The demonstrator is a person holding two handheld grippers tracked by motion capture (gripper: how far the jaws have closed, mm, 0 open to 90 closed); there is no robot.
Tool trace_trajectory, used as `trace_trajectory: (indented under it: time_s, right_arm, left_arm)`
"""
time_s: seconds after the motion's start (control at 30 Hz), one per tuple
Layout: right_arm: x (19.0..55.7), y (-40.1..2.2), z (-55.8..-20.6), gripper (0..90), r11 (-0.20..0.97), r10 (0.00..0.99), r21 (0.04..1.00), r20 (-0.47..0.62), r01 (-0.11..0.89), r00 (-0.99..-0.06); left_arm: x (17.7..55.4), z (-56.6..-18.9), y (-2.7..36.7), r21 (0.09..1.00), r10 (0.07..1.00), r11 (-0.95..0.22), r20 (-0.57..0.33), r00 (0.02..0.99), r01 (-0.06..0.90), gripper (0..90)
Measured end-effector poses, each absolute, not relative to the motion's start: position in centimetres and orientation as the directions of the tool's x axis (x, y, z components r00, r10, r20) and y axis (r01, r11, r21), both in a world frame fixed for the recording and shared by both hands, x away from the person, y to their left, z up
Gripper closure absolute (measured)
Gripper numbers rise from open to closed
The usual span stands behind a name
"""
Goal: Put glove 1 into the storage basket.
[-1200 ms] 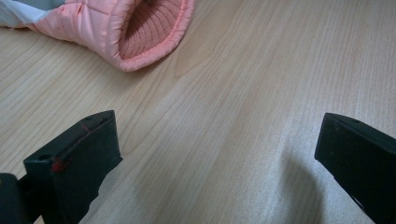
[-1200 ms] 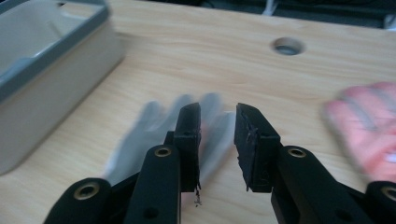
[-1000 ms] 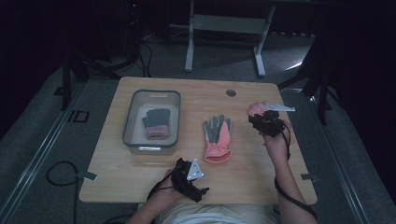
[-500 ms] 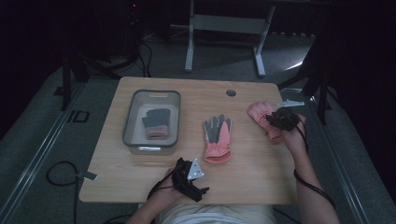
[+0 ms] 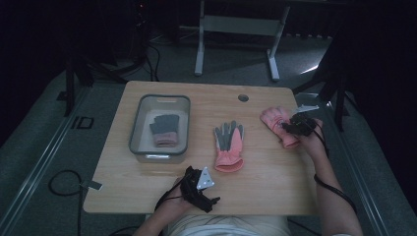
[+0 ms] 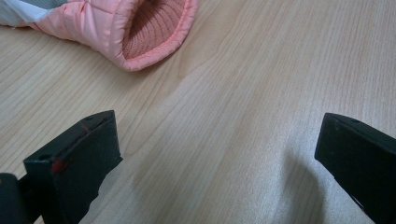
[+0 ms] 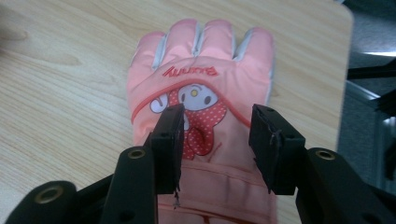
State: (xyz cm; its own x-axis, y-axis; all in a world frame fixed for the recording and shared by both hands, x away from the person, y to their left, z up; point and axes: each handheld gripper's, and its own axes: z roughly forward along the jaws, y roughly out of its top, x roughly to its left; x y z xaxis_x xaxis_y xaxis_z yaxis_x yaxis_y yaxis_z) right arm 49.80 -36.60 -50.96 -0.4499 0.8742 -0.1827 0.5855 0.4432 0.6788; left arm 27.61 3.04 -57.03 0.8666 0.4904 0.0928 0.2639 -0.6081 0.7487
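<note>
Pink glove flat | right gripper jaws opening above it | bin: grey-palmed glove

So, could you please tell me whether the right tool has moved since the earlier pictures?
Yes: the right tool moved toward the table's right edge, carrying the pink glove there; its jaws have just been opening.

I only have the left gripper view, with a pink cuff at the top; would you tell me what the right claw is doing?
Observer: The right claw hovers over a second pink glove near the right edge of the table. Its jaws have just been opening and stand apart above the glove, not pinching it.
Operator: Is that glove palm up?
Observer: No, its cartoon-printed back faces up.
Operator: Is anything else out there?
Observer: A grey tray at the left holds a dark glove.
</note>
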Motion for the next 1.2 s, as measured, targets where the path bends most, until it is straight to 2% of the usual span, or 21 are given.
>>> trace_trajectory:
  time_s: [0.2,0.3,0.4,0.43,0.53,0.6,0.73,0.93,1.2]
  right_arm:
    - [50.6,-36.4,-51.5,54.8,0.464,0.860,0.666,-0.179,0.584,-0.478]
    - [51.4,-36.1,-52.4,56.9,0.509,0.835,0.635,-0.201,0.581,-0.512]
    - [51.5,-36.2,-52.6,57.8,0.499,0.839,0.640,-0.187,0.585,-0.511]
    - [51.9,-36.5,-52.7,62.2,0.463,0.854,0.652,-0.147,0.601,-0.499]
    - [51.9,-36.6,-52.7,73.8,0.450,0.859,0.650,-0.129,0.612,-0.495]
    - [51.9,-36.4,-52.7,78.2,0.449,0.862,0.647,-0.130,0.617,-0.491]
    - [51.6,-36.1,-52.1,84.9,0.415,0.883,0.654,-0.122,0.632,-0.453]
    - [50.1,-35.4,-50.3,86.1,0.349,0.916,0.679,-0.102,0.646,-0.387]
    - [46.0,-34.0,-46.9,86.2,0.266,0.954,0.730,-0.105,0.630,-0.281]
  left_arm:
    - [27.6,-57.1,3.0,0.749,0.492,-0.607,0.090,0.866,0.267,0.0]
    - [27.6,-57.1,3.0,0.747,0.493,-0.609,0.091,0.865,0.268,0.0]
    - [27.6,-57.1,3.0,0.749,0.493,-0.607,0.092,0.865,0.266,0.0]
    - [27.6,-57.1,3.0,0.748,0.493,-0.608,0.092,0.865,0.267,0.0]
    - [27.6,-57.1,3.0,0.748,0.492,-0.608,0.092,0.865,0.266,0.0]
    - [27.7,-57.2,3.0,0.751,0.492,-0.604,0.089,0.866,0.266,0.0]
    - [27.6,-57.2,3.0,0.751,0.483,-0.609,0.099,0.870,0.253,0.0]
    - [27.7,-57.2,2.9,0.749,0.488,-0.610,0.099,0.867,0.258,0.0]
    - [27.7,-57.2,3.0,0.752,0.494,-0.605,0.098,0.864,0.261,0.0]
